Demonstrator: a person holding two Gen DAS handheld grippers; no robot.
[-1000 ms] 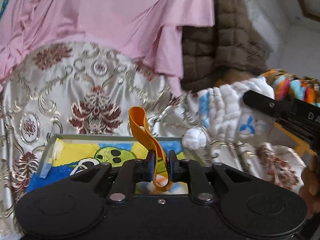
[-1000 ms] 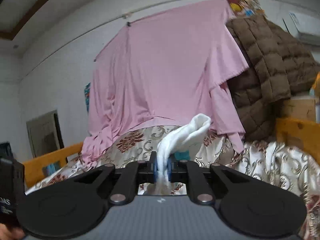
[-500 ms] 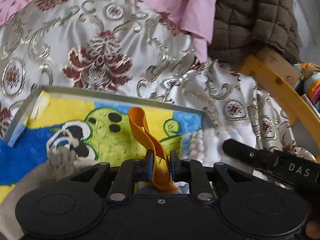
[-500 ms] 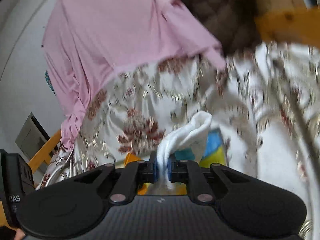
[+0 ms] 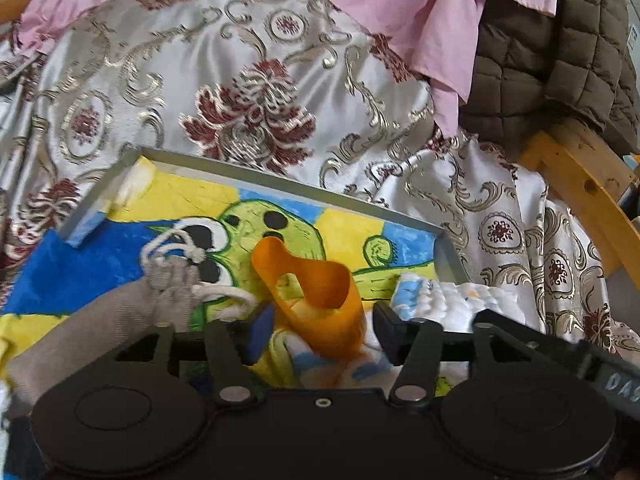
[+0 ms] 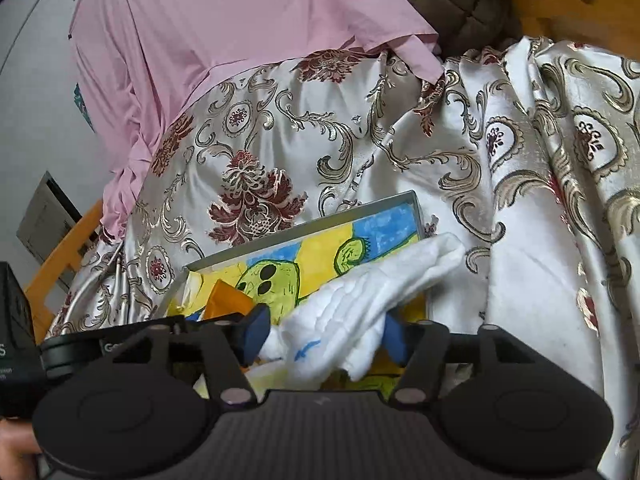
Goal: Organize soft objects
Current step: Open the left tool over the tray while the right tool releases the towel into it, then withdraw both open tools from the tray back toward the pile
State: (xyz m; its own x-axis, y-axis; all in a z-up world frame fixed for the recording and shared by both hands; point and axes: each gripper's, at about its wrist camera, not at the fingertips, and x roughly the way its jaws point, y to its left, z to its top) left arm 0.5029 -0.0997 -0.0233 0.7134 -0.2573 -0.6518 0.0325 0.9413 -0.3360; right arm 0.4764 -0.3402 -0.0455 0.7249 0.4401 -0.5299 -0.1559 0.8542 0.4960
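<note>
A shallow grey-rimmed tray (image 5: 256, 173) with a yellow, blue and green cartoon picture lies on the patterned bedspread; it also shows in the right wrist view (image 6: 304, 227). My left gripper (image 5: 320, 330) is open over the tray, with an orange rubber band (image 5: 316, 280) loose between its spread fingers. A grey drawstring pouch (image 5: 120, 312) lies in the tray at the left. My right gripper (image 6: 322, 334) is open, with a white fluffy sock (image 6: 360, 300) lying between its fingers over the tray; the sock also shows in the left wrist view (image 5: 448, 300).
A silver floral bedspread (image 5: 248, 88) covers the bed. Pink cloth (image 6: 224, 24) and a brown quilted jacket (image 5: 552, 52) hang behind. A wooden bed frame (image 5: 580, 184) runs along the right. The right gripper's body (image 5: 560, 356) sits close at the lower right.
Both grippers have dropped down over the tray and opened. The orange band and the white sock, pinched before, now lie loose between spread fingers.
</note>
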